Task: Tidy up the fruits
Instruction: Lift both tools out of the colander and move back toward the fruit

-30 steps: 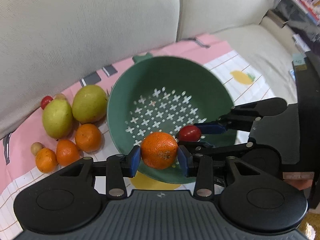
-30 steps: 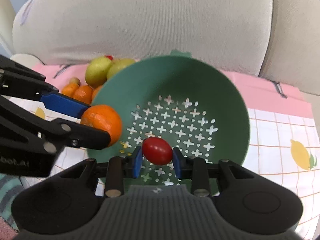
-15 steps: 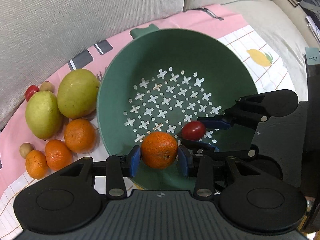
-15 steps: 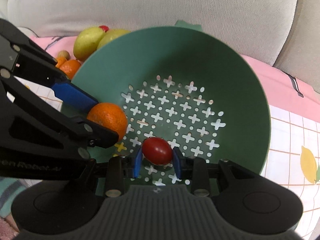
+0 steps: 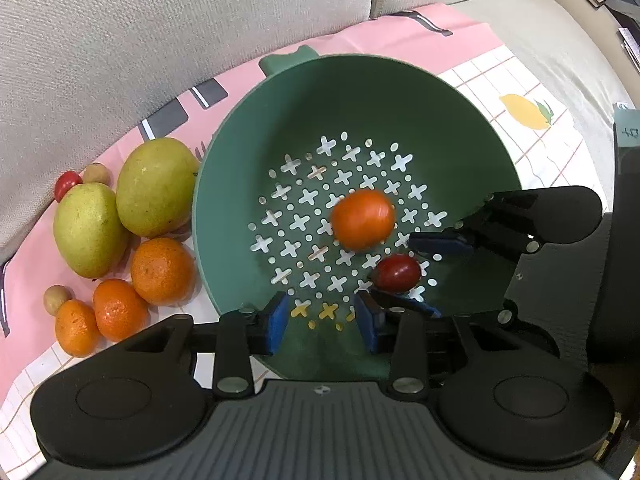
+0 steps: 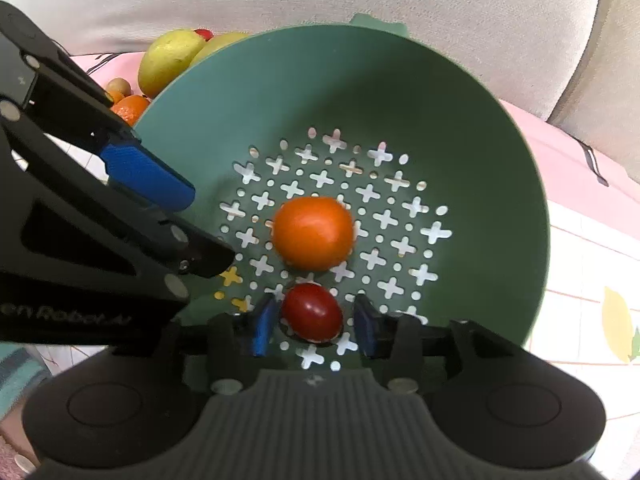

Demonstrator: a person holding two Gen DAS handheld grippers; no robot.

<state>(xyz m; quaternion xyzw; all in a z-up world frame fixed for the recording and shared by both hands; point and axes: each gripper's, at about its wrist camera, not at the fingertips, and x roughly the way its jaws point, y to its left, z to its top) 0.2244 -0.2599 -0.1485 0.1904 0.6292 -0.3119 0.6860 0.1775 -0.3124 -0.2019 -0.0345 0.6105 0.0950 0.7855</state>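
A green colander (image 5: 460, 128) (image 6: 500, 152) sits on a pink patterned cloth. An orange mandarin (image 5: 363, 219) (image 6: 313, 233) lies loose on its perforated bottom. My left gripper (image 5: 322, 322) is open and empty over the colander's near rim. My right gripper (image 6: 314, 324) is open with gaps on both sides of a red cherry tomato (image 6: 312, 312) (image 5: 396, 273), which lies between its fingers in the colander. Each gripper shows in the other's view.
Left of the colander lie two green pears (image 5: 156, 188), three mandarins (image 5: 162, 270), small brown fruits (image 5: 56, 298) and another cherry tomato (image 5: 66, 184). A beige sofa back (image 5: 160, 20) stands behind. The cloth (image 5: 532, 92) runs on to the right.
My left gripper opened and the mandarin dropped into the colander's middle. My right gripper opened around the cherry tomato. Both grippers moved lower over the colander.
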